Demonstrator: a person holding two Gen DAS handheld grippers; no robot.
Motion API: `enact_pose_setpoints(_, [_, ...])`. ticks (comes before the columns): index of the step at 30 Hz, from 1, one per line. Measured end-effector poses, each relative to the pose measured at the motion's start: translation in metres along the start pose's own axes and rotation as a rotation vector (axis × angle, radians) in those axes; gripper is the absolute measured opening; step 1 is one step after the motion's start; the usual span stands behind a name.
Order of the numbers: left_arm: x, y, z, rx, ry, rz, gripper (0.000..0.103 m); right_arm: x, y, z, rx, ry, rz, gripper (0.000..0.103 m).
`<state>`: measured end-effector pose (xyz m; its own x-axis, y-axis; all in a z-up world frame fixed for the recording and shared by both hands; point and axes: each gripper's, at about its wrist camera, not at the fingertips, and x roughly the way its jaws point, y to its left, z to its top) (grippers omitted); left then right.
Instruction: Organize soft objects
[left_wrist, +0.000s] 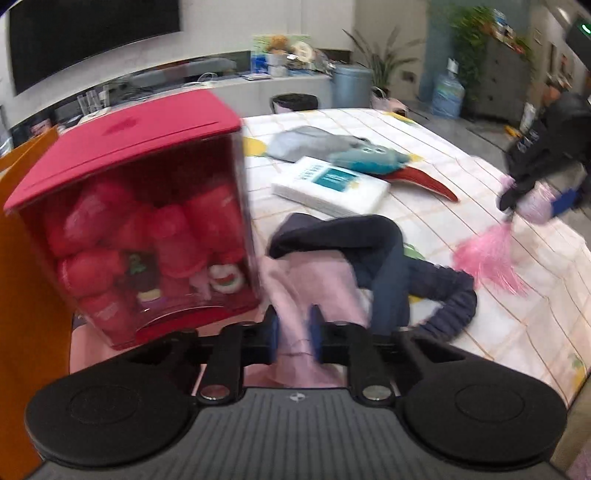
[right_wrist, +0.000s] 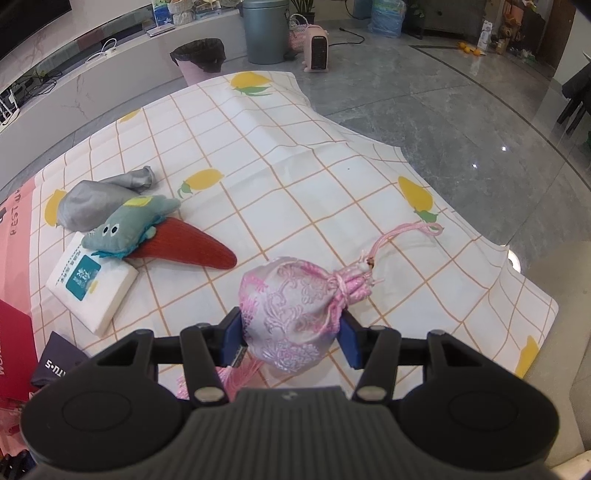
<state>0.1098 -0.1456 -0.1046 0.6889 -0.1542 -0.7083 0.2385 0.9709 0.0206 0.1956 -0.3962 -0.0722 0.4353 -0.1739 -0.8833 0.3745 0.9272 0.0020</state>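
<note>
In the left wrist view my left gripper (left_wrist: 294, 328) is shut on a fold of pink cloth (left_wrist: 306, 280), which lies under a navy garment (left_wrist: 388, 251) on the checked sheet. In the right wrist view my right gripper (right_wrist: 291, 339) is shut on a pink brocade drawstring pouch (right_wrist: 291, 306), held just above the sheet; its cord (right_wrist: 402, 234) trails to the right. The left wrist view shows that pouch (left_wrist: 535, 205) and its pink tassel (left_wrist: 487, 258) at the far right. A teal plush (right_wrist: 129, 225), a red plush (right_wrist: 188, 247) and a grey pouch (right_wrist: 96, 201) lie together.
A red clear-fronted box (left_wrist: 140, 221) of rolled red towels stands right of an orange bag (left_wrist: 22, 295), close to my left gripper. A white tissue pack (right_wrist: 92, 288) lies under the plush toys. The sheet's edge (right_wrist: 443, 177) drops to grey floor. A person's dark sleeve (left_wrist: 546, 140) is at right.
</note>
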Motion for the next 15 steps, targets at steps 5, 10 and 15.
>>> enact_pose_setpoints(5, [-0.005,0.004,0.000,-0.030,0.017,-0.029,0.005,-0.003,0.000,-0.001,-0.015,-0.012,0.014,0.053])
enact_pose_setpoints(10, [-0.005,0.010,0.010,-0.087,0.060,-0.030,0.005,-0.007,0.001,-0.003,-0.023,-0.019,0.007,0.053])
enact_pose_setpoints(15, [-0.018,0.014,0.023,-0.113,0.079,-0.024,0.005,-0.024,0.003,-0.005,-0.013,-0.052,0.040,0.053])
